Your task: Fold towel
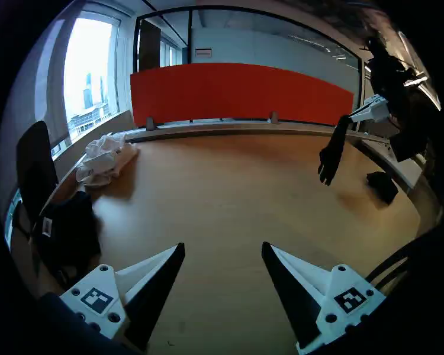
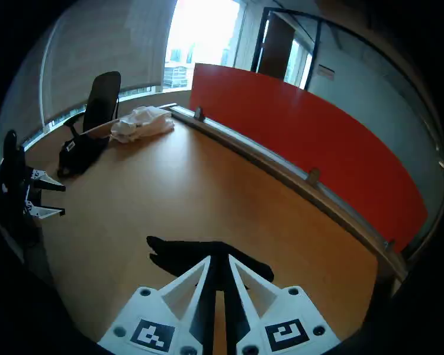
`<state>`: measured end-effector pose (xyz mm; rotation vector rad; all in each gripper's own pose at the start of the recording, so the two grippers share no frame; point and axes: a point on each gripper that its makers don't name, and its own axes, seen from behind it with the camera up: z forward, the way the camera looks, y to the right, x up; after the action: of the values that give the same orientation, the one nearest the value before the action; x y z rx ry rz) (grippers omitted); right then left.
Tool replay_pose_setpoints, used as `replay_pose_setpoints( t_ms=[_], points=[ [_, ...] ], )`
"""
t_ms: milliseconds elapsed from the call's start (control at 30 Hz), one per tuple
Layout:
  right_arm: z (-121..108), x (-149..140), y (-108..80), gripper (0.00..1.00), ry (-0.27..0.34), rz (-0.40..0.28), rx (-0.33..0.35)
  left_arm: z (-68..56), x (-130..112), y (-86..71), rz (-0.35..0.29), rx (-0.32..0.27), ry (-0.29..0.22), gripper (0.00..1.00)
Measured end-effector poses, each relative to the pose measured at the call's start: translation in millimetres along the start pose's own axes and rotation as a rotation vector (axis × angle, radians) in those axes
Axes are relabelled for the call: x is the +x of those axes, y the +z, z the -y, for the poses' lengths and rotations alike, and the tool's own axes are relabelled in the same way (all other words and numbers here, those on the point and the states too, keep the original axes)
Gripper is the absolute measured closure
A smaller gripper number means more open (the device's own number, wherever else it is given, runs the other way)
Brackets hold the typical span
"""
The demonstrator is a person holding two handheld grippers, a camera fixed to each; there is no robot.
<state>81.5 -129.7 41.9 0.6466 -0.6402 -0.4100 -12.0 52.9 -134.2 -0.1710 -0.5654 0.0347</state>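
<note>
A black cloth [image 1: 331, 155] hangs limp above the wooden table [image 1: 234, 189], held at its top by my right gripper [image 1: 349, 118] at the far right of the left gripper view. In the right gripper view the same black cloth [image 2: 180, 254] spreads just past the nearly closed fingers of my right gripper [image 2: 220, 261], which pinch it. My left gripper [image 1: 222, 247] stands open over bare table with nothing between its fingers. It also appears far left in the right gripper view as the left gripper [image 2: 59, 198], fingers apart.
A crumpled pile of white towels [image 1: 106, 157] lies at the table's far left corner, also seen as the white pile [image 2: 142, 123]. A black bag [image 1: 68, 236] sits near the left edge, a small black item [image 1: 383, 186] at the right. A red partition [image 1: 240, 92] backs the table; an office chair [image 2: 103, 97] stands beyond.
</note>
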Motion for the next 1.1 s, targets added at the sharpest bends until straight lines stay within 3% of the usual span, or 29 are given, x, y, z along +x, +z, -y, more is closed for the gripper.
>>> replay_pose_setpoints(
  t_ms=[1100],
  points=[
    [-110,-62,-53.8,0.94,0.062,0.085,-0.129,-4.4,2,4.7,0.016,0.011,0.011,0.03]
  ],
)
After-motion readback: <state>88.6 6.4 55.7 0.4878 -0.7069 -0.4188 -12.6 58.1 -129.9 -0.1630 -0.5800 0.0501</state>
